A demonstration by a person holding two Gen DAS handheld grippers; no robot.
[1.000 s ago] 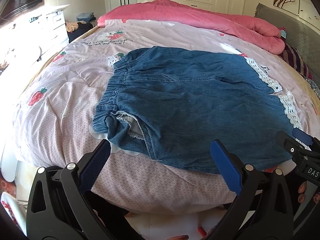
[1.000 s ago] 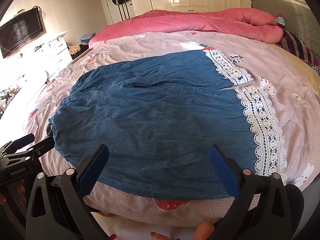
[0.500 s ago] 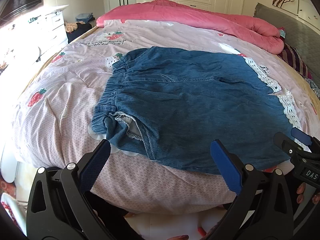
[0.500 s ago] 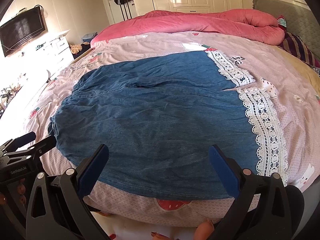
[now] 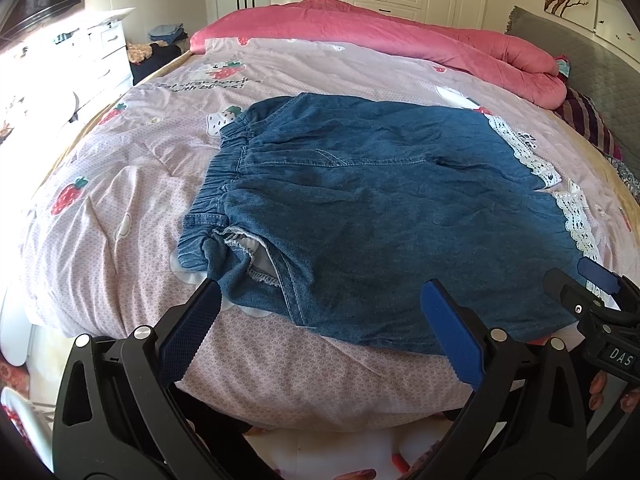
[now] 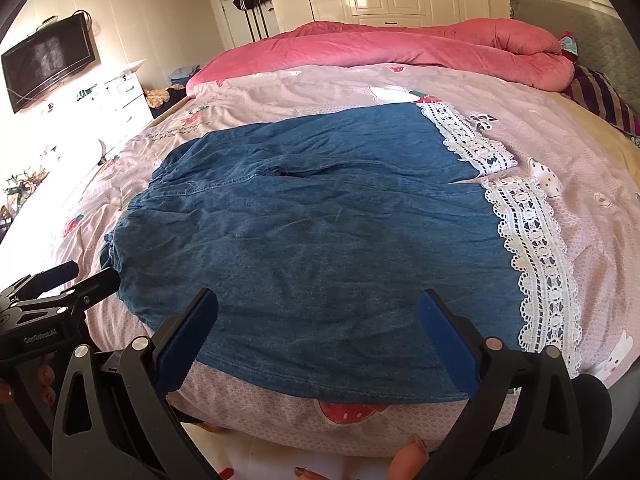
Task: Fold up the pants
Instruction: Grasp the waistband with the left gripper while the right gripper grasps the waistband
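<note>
Blue denim pants (image 5: 380,216) with white lace hems (image 6: 536,264) lie spread flat across the bed, elastic waistband (image 5: 218,184) to the left, legs to the right. My left gripper (image 5: 318,292) is open just short of the near waist corner, where a pocket lining shows. The right gripper (image 6: 318,296) hovers open over the near leg's lower edge, nothing between its blue pads (image 6: 448,344). Each gripper shows in the other's view: the right gripper (image 5: 592,296) at the hem side, the left gripper (image 6: 60,292) at the waist side.
The pants rest on a pink strawberry-print quilt (image 5: 120,208). A rolled red blanket (image 5: 400,44) lies along the far side, with a striped pillow (image 5: 588,128) and grey headboard (image 6: 592,40) at right. White drawers (image 5: 104,52) and a wall TV (image 6: 48,64) stand left.
Both grippers have edged slightly forward toward the pants' near edge. They stay open and the pants have not moved.
</note>
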